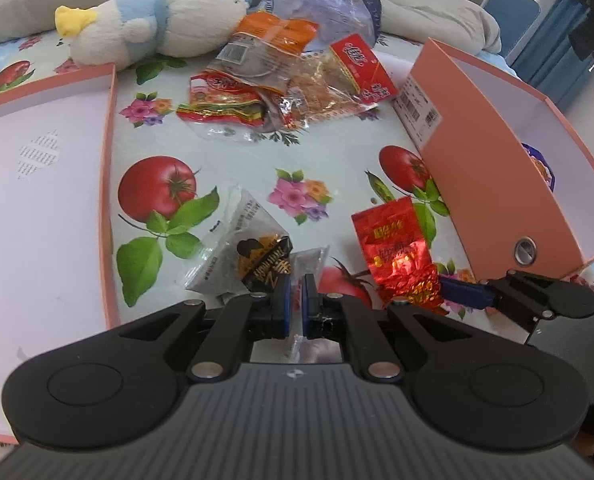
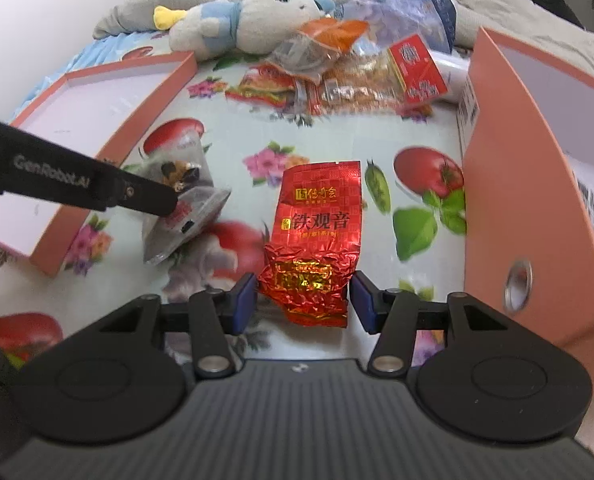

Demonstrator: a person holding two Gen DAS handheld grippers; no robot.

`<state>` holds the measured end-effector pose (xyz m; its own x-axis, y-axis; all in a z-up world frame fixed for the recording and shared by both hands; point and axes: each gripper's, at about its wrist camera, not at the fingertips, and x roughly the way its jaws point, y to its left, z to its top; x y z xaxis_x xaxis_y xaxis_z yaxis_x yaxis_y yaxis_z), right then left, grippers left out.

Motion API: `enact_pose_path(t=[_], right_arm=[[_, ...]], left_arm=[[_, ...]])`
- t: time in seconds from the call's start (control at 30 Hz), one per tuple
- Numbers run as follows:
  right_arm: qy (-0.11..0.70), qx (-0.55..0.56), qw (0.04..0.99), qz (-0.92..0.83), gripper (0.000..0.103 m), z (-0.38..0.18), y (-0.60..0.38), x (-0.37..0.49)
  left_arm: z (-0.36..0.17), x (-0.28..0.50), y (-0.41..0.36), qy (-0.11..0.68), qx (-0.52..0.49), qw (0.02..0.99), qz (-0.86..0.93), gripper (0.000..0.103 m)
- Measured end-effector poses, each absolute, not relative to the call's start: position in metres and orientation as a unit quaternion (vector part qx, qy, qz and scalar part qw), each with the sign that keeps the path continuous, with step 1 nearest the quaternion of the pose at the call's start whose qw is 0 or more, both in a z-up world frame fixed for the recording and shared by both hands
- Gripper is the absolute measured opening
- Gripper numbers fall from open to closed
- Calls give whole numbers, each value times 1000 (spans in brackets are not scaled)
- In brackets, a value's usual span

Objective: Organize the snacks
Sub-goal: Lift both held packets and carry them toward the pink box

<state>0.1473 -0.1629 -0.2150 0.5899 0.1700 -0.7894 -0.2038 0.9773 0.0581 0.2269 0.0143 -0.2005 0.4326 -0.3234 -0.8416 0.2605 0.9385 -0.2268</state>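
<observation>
Two tongs: both working low in frame, one packet each.
Left tongs (image 1: 295, 304): pads together, pinching the clear edge of a grey packet (image 1: 233, 252); packet sits lower centre of the left view, partly on the cloth.
Right tongs (image 2: 303, 300): jaws apart, straddling the crumpled bottom of the red pouch (image 2: 315, 236); pads do not look to be pressing it, pouch lies flat on the cloth at centre of the right view.
Pink box (image 2: 529, 184): right edge of frame, open top, something blue and white already inside.
Lid (image 1: 37, 184): left side, open side up, white inside.
Pile (image 1: 281, 76): more snacks, upper centre, next to a plush toy (image 1: 157, 20).
Risk 1: left grip is on thin film only; likely to slip or tear if the packet is swung fast.
Risk 2: red pouch is foil and slick; a close on the crumpled end could squirt it out or just crease it.
Risk 3: box wall is near the right tongs; a low carry could knock it.
Risk 4: the two tongs are near each other; crossing paths could collide.
Text, red pouch: "铁观音", smaller gold line above unreadable.
Text, left tongs arm: "GenRobot.AI".
Text, grey packet: black and orange label, unreadable.
Text, box: barcode sticker, too small.
</observation>
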Motion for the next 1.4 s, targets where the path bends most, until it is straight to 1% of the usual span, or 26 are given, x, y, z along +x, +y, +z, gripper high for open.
enact_pose_path(t=[0.23, 0.3, 0.33, 0.37, 0.4, 0.43, 0.47, 0.63, 0.73, 0.93, 1.03, 1.1, 1.13, 1.17, 1.2, 1.23, 1.27, 1.4], right_arm=[[448, 1, 888, 106, 56, -220, -173, 144], [446, 2, 889, 104, 57, -219, -175, 144], [445, 5, 890, 100, 61, -219, -176, 145], [445, 8, 890, 97, 67, -219, -177, 146], [443, 10, 891, 100, 68, -219, -178, 147], [443, 10, 891, 101, 68, -219, -178, 147], [443, 9, 891, 102, 68, -219, -177, 148], [439, -2, 892, 107, 68, -222, -173, 148], [437, -10, 893, 106, 67, -223, -171, 149], [431, -22, 897, 99, 65, -224, -168, 152], [427, -30, 898, 96, 65, -225, -167, 154], [426, -34, 899, 93, 65, -225, -166, 156], [426, -36, 899, 92, 64, -225, -166, 156], [425, -37, 900, 91, 61, -225, -166, 157], [426, -37, 900, 92, 59, -225, -166, 157], [426, -36, 899, 93, 57, -224, -166, 158], [426, -38, 899, 93, 57, -224, -165, 158], [425, -42, 900, 89, 56, -221, -164, 154]], left_arm=[[-195, 228, 6, 497, -5, 852, -167, 7], [-193, 230, 6, 495, -2, 853, -163, 12], [-192, 231, 6, 494, 0, 854, -164, 22], [-191, 232, 6, 493, 4, 854, -164, 39], [-191, 233, 5, 490, 12, 856, -162, 48], [-191, 234, 4, 486, 23, 859, -158, 62], [-191, 234, 4, 483, 33, 861, -157, 69], [-203, 239, 2, 494, 69, 851, -166, 74], [-212, 239, 0, 497, 92, 846, -170, 80], [-219, 237, -3, 480, 113, 853, -172, 81], [-221, 237, -7, 475, 120, 855, -171, 78], [-223, 237, -9, 474, 126, 855, -170, 71], [-225, 237, -11, 473, 132, 854, -169, 66], [-226, 237, -12, 474, 135, 854, -170, 57], [-227, 236, -13, 477, 134, 851, -174, 52], [-228, 236, -14, 481, 129, 848, -180, 45], [-229, 235, -15, 480, 131, 849, -179, 42], [-227, 233, -16, 475, 128, 853, -175, 36]])
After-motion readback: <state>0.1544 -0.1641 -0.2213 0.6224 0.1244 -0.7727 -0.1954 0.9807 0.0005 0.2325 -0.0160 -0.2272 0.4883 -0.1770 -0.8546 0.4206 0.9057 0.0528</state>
